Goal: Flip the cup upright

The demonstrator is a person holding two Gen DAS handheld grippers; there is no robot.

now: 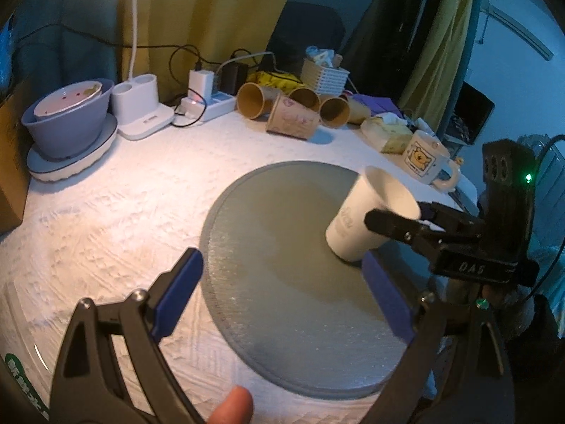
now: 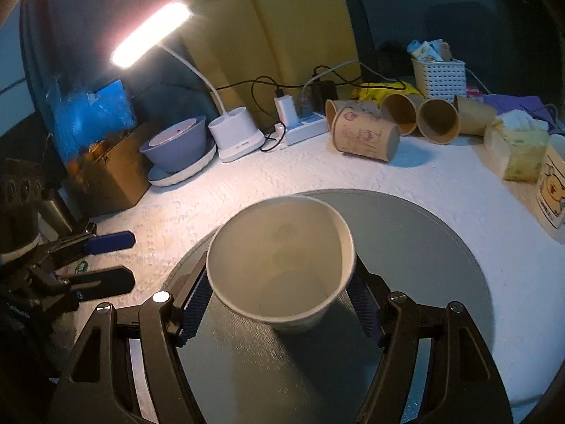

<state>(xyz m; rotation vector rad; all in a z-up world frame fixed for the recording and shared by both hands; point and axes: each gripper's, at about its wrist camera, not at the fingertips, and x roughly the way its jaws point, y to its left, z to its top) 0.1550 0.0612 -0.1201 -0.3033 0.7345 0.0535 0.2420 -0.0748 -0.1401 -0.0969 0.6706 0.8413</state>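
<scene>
A white paper cup [image 2: 282, 265] stands mouth up, slightly tilted, on a round grey mat [image 2: 423, 247]. My right gripper [image 2: 279, 304] is shut on the cup, its blue pads against both sides. In the left wrist view the cup [image 1: 356, 222] is at the mat's [image 1: 282, 265] right side, held by the right gripper [image 1: 406, 226]. My left gripper [image 1: 282, 296] is open and empty above the mat's near part, left of the cup. It also shows in the right wrist view [image 2: 106, 261] at the left.
Several brown paper cups [image 1: 293, 113] lie on their sides at the back of the white table. A purple bowl [image 1: 67, 120], lamp base [image 1: 141, 109], power strip [image 1: 208, 106], white basket [image 1: 325, 74], tissue pack [image 1: 392, 134] and cartoon mug [image 1: 427, 159] ring the mat. A cardboard box [image 2: 109, 169] stands left.
</scene>
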